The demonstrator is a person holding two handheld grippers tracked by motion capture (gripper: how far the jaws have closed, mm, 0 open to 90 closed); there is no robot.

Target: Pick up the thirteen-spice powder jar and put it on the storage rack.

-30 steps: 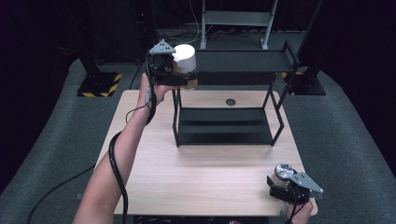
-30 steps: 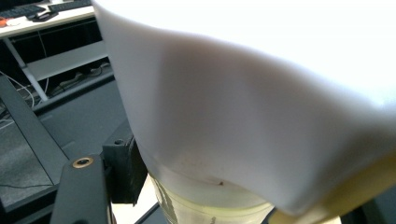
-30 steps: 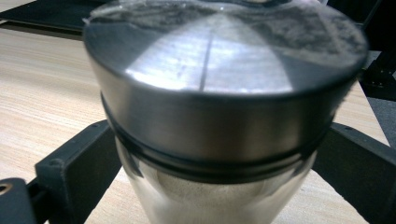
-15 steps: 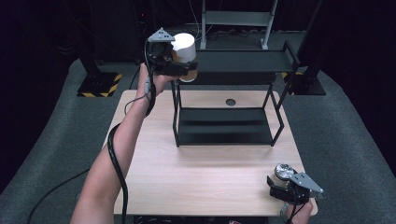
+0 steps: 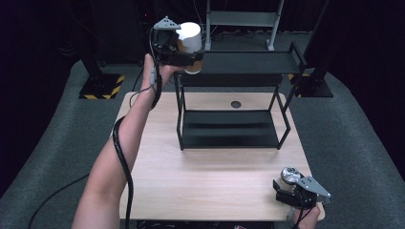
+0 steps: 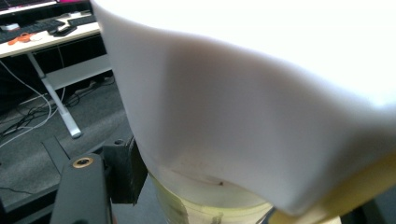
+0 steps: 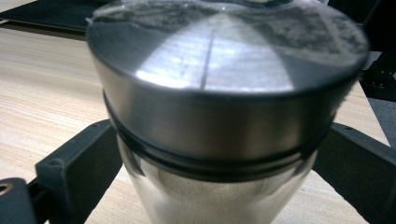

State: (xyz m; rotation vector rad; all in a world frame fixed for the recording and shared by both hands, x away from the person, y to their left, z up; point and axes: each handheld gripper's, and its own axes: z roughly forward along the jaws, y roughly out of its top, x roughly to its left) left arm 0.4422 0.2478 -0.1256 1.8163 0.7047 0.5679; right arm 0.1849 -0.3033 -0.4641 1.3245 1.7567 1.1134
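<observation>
Bottle (image 5: 191,45), white-capped, sits clamped between the left gripper (image 5: 187,53) jaws, held above the shelf (image 5: 248,62) edge; a low carry could clip that rim and tip it. Right gripper (image 5: 290,187) jaws pinch a steel-lidded jar (image 5: 289,175) on the table (image 5: 200,186).

Two-tier rack at the far middle of the table, one held jar at each end of the scene.

The rack (image 5: 231,129) stands on the table (image 5: 200,191) toward its far edge. The left gripper (image 5: 184,52) holds a capped jar (image 5: 191,40) in the air at the left end of the rack's top shelf (image 5: 248,62). At the table's near right corner, the right gripper (image 5: 291,191) clamps a lidded jar (image 5: 289,175) just above the tabletop, well apart from the rack.
</observation>
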